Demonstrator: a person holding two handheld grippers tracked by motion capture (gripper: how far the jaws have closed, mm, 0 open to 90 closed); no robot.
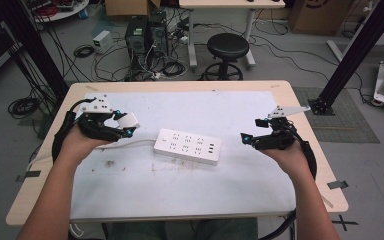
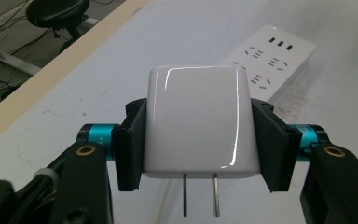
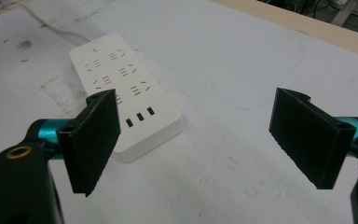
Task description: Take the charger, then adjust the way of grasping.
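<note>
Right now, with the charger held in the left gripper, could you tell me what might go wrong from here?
The left gripper clamps the glossy white charger only by its smooth sides, so it may slip or twist when pushed in. The power strip lies loose on the table while the right gripper is open and apart from it, so the strip could slide.

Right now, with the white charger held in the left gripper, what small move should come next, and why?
Probably carry the left gripper rightward toward the power strip. The charger is clamped, prongs free, but away from the strip's sockets. The right gripper is open beside the strip.
</note>
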